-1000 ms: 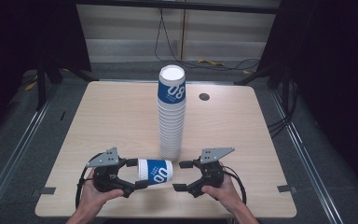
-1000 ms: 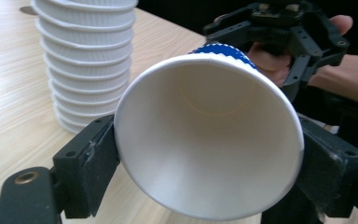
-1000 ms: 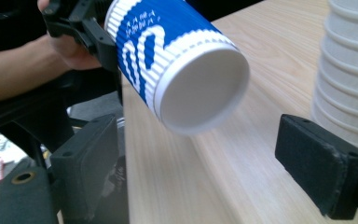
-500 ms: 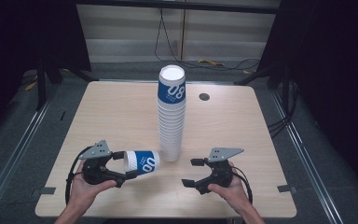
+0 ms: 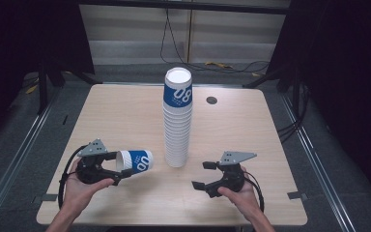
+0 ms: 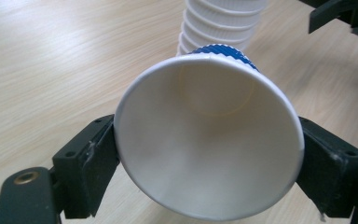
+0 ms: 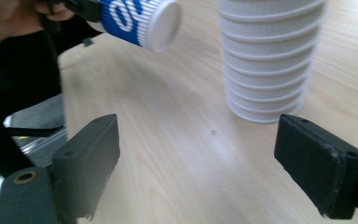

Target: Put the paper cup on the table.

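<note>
One paper cup (image 5: 136, 162) — clamped sideways in left hand-held gripper (image 5: 113, 169).

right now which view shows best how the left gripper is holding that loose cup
The left gripper view: the cup faces the camera mouth-first, both jaws pressing its rim from either side. The high view shows the left gripper holding it sideways near the stack. The right gripper view catches its blue wall and white base.

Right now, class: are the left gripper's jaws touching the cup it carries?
Touching. The left gripper view shows both pads of the left gripper pressed against the paper cup just below its rim.
</note>
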`<act>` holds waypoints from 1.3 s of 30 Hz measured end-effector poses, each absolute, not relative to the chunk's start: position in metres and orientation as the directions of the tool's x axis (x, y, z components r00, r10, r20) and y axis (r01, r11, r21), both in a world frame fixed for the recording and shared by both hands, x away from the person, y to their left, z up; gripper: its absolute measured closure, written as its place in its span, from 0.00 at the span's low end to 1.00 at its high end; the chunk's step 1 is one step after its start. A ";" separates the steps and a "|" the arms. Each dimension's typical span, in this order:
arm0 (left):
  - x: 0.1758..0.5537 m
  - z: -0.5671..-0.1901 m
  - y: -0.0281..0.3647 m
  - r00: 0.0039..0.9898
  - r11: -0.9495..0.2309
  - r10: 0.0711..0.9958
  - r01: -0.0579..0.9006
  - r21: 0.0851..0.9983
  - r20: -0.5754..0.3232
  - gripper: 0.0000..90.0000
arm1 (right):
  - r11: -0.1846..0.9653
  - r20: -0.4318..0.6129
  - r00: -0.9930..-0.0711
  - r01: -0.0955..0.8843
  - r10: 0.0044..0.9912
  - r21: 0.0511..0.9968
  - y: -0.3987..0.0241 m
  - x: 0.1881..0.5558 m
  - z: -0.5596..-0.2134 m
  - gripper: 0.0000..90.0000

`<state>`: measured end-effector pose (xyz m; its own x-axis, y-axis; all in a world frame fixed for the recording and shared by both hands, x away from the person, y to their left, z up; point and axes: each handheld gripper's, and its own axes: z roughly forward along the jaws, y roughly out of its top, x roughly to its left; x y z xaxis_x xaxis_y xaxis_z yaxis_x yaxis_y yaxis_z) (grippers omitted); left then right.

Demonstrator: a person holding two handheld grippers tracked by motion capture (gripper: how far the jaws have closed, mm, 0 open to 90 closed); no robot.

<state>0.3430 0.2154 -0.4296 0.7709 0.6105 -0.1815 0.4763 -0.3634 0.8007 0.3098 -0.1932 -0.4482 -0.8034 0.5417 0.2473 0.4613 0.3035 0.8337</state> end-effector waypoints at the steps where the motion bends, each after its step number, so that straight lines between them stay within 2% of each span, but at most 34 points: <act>1: 0.344 -0.429 0.216 0.764 -0.361 0.620 0.482 0.798 -0.181 0.17 | 0.301 0.244 -0.798 0.464 0.551 0.833 -0.194 0.310 -0.448 0.16; 17: 0.369 -0.419 0.223 0.705 -0.432 0.694 0.571 0.699 -0.147 0.17 | 0.287 0.245 -0.762 0.490 0.599 0.823 -0.208 0.310 -0.456 0.16; 39: 0.399 -0.409 0.241 0.633 -0.488 0.769 0.671 0.558 -0.087 0.17 | 0.302 0.242 -0.767 0.492 0.595 0.817 -0.206 0.312 -0.459 0.17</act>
<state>0.3989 0.2413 -0.4085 0.6328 0.7694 -0.0874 0.6708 -0.4883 0.5582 0.3121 -0.2062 -0.4590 -0.7666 0.5946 0.2423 0.4921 0.3017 0.8166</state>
